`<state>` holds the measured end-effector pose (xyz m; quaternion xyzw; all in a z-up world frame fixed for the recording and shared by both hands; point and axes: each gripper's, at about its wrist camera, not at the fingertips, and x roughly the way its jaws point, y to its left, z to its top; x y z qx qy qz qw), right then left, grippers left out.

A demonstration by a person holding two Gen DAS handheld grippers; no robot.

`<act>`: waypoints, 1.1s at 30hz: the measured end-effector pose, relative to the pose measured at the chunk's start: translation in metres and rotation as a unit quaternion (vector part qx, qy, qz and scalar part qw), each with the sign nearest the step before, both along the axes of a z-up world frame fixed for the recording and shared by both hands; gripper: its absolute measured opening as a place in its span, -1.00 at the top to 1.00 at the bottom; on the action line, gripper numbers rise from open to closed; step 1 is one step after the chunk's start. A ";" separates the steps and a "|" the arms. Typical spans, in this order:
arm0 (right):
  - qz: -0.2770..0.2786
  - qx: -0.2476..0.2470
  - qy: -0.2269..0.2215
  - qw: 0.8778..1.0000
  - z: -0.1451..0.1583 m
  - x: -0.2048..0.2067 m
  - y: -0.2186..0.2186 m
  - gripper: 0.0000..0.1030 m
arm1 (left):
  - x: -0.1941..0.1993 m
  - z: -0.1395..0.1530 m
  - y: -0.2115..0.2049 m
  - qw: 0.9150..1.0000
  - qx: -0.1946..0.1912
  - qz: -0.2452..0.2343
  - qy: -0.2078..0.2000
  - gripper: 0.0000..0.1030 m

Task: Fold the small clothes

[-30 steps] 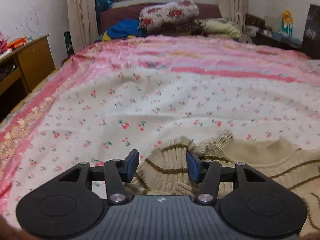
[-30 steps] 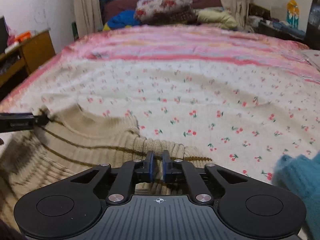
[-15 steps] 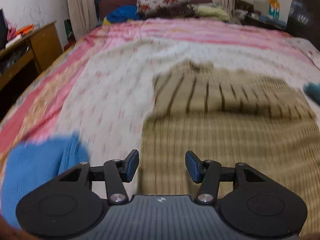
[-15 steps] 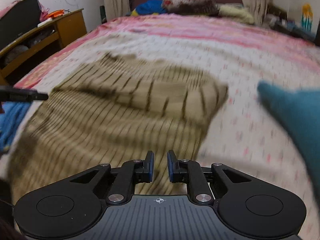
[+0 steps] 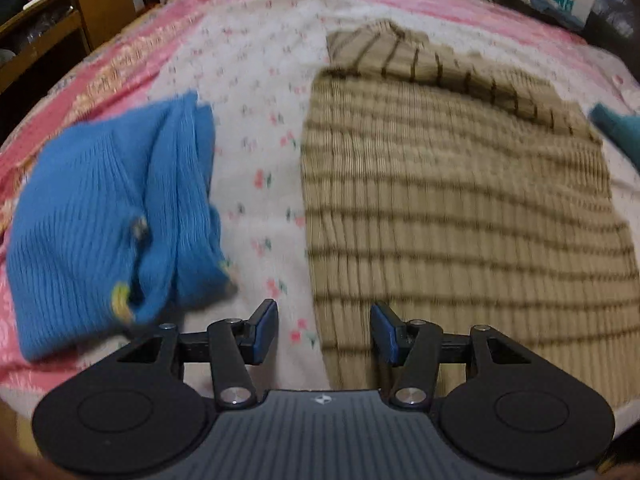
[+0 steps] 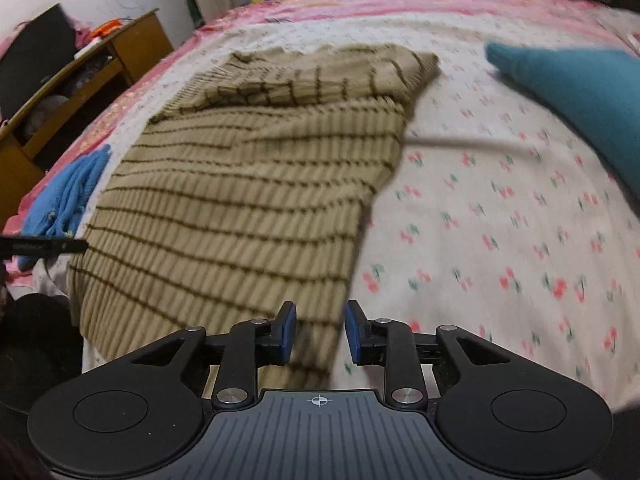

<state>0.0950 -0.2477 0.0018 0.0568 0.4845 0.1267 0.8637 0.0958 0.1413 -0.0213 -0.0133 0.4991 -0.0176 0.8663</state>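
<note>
A beige knit sweater with thin brown stripes point(image 5: 460, 200) lies flat on the floral bedsheet point(image 5: 260, 120), its sleeves folded across the far end. It also shows in the right wrist view point(image 6: 248, 200). My left gripper point(image 5: 324, 334) is open and empty, over the sweater's near left corner. My right gripper point(image 6: 320, 332) is open and empty, over the sweater's near right corner. The tip of the left gripper point(image 6: 44, 246) shows at the left edge of the right wrist view.
A crumpled blue knit garment point(image 5: 116, 216) lies left of the sweater. A teal garment point(image 6: 572, 92) lies to its right. A wooden desk point(image 6: 80, 84) stands left of the bed. Pillows and bedding are piled at the headboard.
Both grippers pulled back from the sweater's far end to its near hem. The right gripper let go of the sleeve and opened. The sleeves now lie folded across the top.
</note>
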 end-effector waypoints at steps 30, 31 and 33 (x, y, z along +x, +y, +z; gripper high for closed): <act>0.026 0.078 0.074 0.994 -0.008 -0.022 0.002 0.43 | -0.030 -0.001 0.010 0.991 -0.126 0.026 0.022 0.75; 0.024 0.078 0.073 0.994 -0.009 -0.023 0.004 0.43 | -0.029 -0.001 0.009 0.991 -0.130 0.026 0.023 0.75; 0.025 0.082 0.072 0.994 -0.009 -0.023 0.007 0.43 | -0.025 -0.003 0.006 0.992 -0.123 0.021 0.036 0.74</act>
